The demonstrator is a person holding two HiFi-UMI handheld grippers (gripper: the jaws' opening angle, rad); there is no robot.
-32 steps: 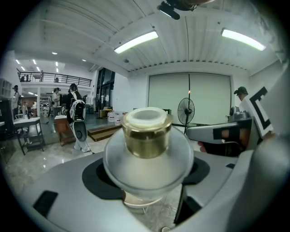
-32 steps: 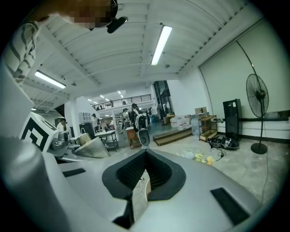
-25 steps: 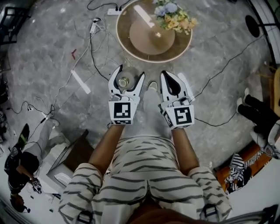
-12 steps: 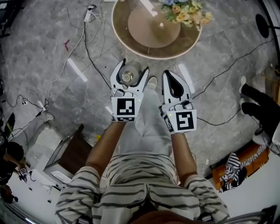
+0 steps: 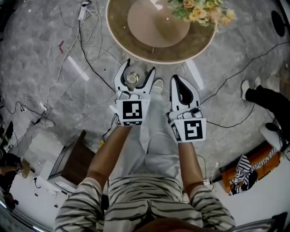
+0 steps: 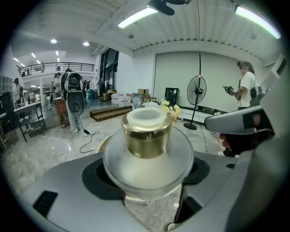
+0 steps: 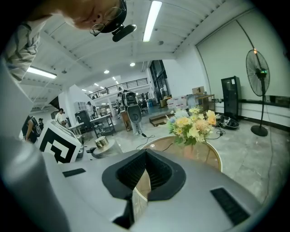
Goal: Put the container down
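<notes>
My left gripper [image 5: 136, 69] is shut on a clear glass container [image 5: 132, 78] with a gold neck and white top, gripping its wide body. In the left gripper view the container [image 6: 147, 136] stands upright between the grey jaws and fills the middle. It hangs above the floor, just short of the round wooden table [image 5: 118, 36]. My right gripper [image 5: 178, 79] is beside it to the right, shut with nothing in it; in its own view the black pads [image 7: 144, 172] meet. A bouquet of flowers [image 5: 204, 11] stands on the table's far right.
Cables [image 5: 86, 50] trail over the grey stone floor on the left, and another cable [image 5: 235, 72] on the right. A wooden box [image 5: 72, 163] stands at lower left. A person's dark shoes [image 5: 263, 97] are at the right edge. A standing fan [image 6: 195, 90] is beyond the table.
The table has come nearer and now reaches close to the gripper tips. Both grippers keep their pose, the left still holding the container.
</notes>
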